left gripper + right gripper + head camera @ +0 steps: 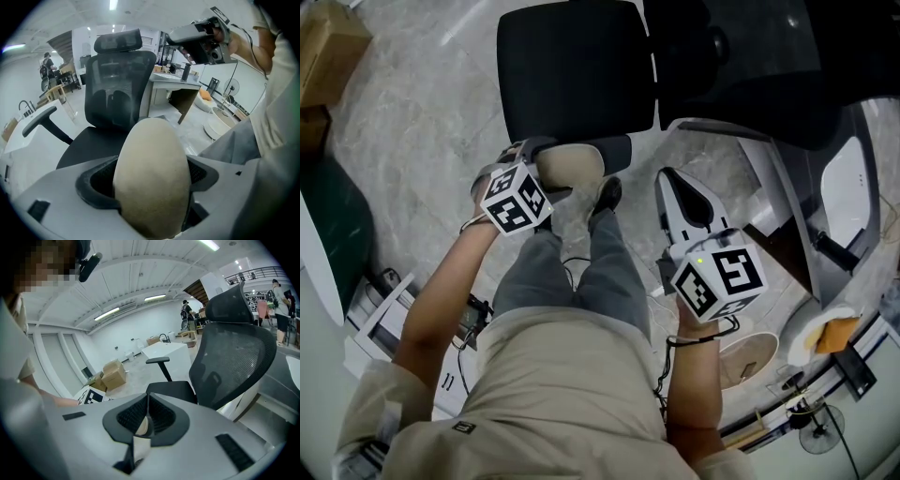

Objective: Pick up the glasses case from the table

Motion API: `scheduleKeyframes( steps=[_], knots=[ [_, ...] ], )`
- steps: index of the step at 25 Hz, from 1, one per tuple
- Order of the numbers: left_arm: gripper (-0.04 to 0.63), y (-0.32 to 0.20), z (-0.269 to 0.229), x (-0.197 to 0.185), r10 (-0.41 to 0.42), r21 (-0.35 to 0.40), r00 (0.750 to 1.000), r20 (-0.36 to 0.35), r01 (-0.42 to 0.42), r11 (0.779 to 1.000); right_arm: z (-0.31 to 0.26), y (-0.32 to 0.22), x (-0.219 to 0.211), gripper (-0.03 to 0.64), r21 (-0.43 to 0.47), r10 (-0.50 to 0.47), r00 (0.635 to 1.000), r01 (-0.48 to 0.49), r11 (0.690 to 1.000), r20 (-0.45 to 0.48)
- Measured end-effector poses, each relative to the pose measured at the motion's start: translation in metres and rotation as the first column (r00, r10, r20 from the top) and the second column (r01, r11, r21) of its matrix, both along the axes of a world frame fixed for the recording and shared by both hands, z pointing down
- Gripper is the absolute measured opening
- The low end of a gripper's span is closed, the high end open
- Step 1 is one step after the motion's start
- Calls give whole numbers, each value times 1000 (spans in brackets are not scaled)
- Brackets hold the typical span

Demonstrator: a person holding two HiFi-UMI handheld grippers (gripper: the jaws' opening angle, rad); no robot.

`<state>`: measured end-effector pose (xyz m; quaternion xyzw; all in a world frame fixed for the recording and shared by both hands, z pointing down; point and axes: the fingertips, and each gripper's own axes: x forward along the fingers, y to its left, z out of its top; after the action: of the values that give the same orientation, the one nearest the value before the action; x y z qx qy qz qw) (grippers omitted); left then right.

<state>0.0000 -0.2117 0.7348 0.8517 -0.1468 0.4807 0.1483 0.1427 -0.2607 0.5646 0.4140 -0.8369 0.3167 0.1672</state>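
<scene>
- Head view first: the beige oval soft-sided glasses case [572,167] is up in the air just in front of the black mesh office chair [572,75], right by the seat's front edge. As far as I can make out there's only pale stone floor [412,131] under it.
- My left gripper [546,184] has it. In the left gripper view the case fills the whole gap. The jaws are spread about as wide as they go, and the pads look snug against both its sides. So I'm calling that clamped on the case, nose pointing at the chair.
- My right gripper [679,187] hangs off to the right of the chair in the head view, jaws closed together. There's a pale sliver in the slit that I can't identify, but it's carrying nothing I can name.
- Progress call: no table shows in any view and the case is off every surface, so I'd say the pick-up itself is done.
- What's left, at a guess: keeping it steady. With the jaws that wide the hold looks marginal to me, so a slip is what I'd watch for.
</scene>
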Motion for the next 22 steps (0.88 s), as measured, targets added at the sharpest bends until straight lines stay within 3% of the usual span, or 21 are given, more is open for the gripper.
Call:
scheduleKeyframes(
  steps=[10, 22],
  knots=[
    [414, -4, -12, -2, -76, -23, 995, -58, 75, 997, -9, 2, -2, 26, 15, 2, 1000, -2, 1000, -1],
    [414, -21, -80, -34, -148, 66, 978, -147, 159, 985, -46, -5, -26, 26, 79, -8, 1000, 8, 997, -7]
  ],
)
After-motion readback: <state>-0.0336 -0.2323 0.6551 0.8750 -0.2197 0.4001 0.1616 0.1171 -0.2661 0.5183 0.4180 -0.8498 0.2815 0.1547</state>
